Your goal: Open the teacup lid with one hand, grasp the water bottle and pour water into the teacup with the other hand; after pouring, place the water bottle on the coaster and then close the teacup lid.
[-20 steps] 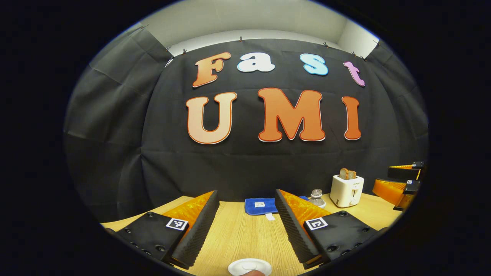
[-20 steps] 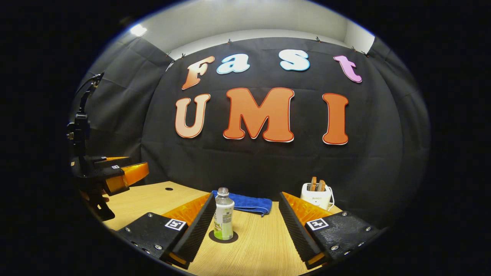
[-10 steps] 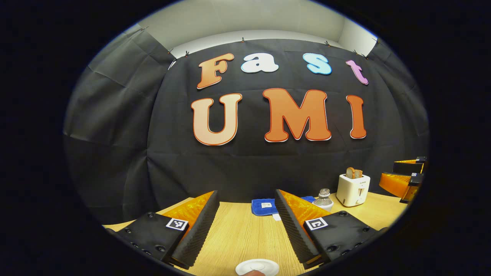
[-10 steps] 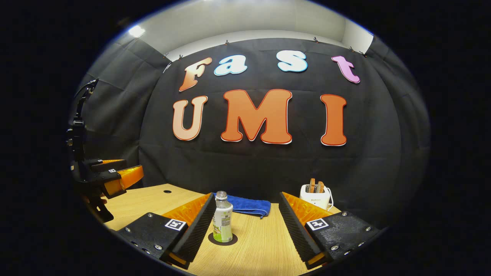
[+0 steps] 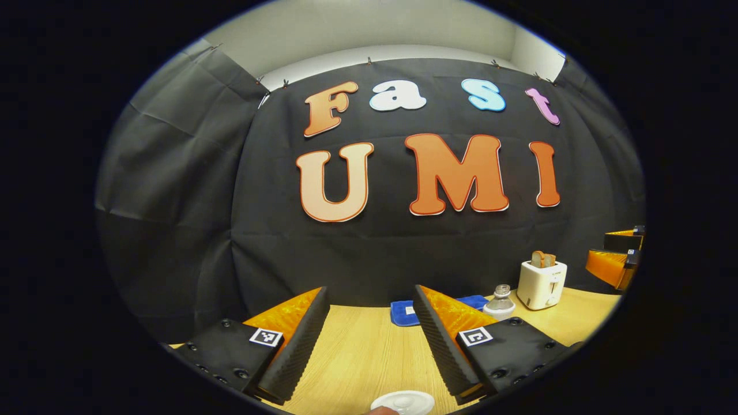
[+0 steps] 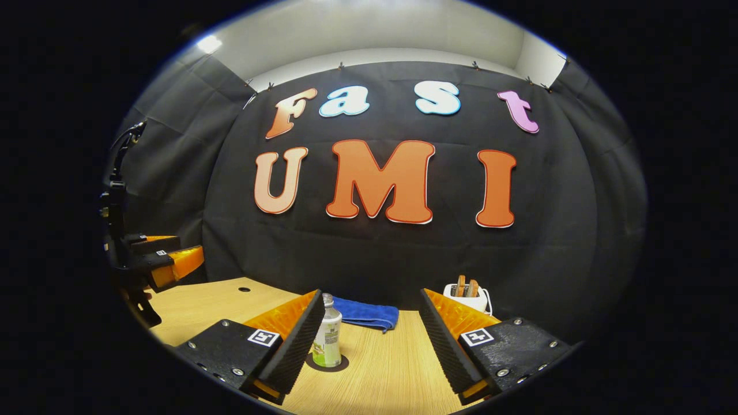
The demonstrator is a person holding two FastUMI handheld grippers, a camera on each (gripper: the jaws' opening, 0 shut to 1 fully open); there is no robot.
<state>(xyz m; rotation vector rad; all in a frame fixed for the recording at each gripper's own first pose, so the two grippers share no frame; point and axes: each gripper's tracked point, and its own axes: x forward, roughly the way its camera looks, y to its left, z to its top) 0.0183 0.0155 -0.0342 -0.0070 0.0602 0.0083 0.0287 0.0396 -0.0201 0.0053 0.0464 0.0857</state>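
Both grippers have drawn back with jaws spread and empty, the right gripper (image 6: pixel 369 346) leaving the water bottle (image 6: pixel 327 339) upright on the coaster (image 6: pixel 326 363), the left gripper (image 5: pixel 372 340) above the probably closed teacup lid (image 5: pixel 403 402).

Wood-grain table (image 6: pixel 398 374), clear plastic water bottle (image 6: pixel 327 340), blue cloth (image 6: pixel 366 313)

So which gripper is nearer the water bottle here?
Right. The right gripper has the water bottle just ahead beside its left finger; the left gripper sits farther off, bottle beyond its right finger.
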